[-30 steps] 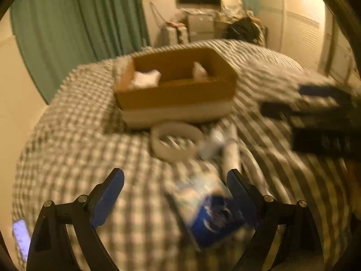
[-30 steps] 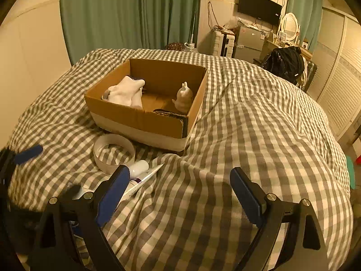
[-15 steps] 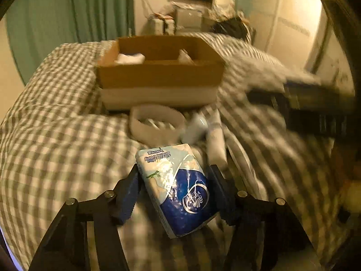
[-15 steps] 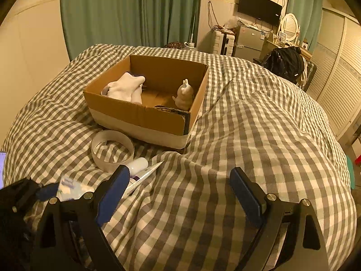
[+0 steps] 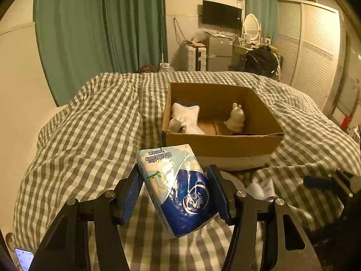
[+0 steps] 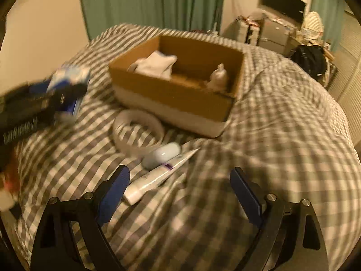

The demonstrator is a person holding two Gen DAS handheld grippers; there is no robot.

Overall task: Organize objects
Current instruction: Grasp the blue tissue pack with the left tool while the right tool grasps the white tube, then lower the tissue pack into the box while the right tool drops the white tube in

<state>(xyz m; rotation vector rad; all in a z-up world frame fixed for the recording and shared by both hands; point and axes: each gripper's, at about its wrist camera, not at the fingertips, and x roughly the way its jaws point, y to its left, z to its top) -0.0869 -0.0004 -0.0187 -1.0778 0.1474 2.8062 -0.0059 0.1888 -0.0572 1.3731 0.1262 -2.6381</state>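
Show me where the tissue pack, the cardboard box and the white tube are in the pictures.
tissue pack (image 5: 180, 189): left wrist view, middle of its printed front.
cardboard box (image 5: 221, 144): left wrist view, its near outer wall.
white tube (image 6: 158, 178): right wrist view, middle of its body.

Warm dim light; green curtains (image 5: 101, 27), a wall television (image 5: 222, 14), louvered wardrobe doors (image 5: 313, 49), a checkered bed (image 5: 90, 124).

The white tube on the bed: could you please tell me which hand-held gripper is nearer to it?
Right. The right hand-held gripper hovers open just over the tube; the left holds a tissue pack farther away.
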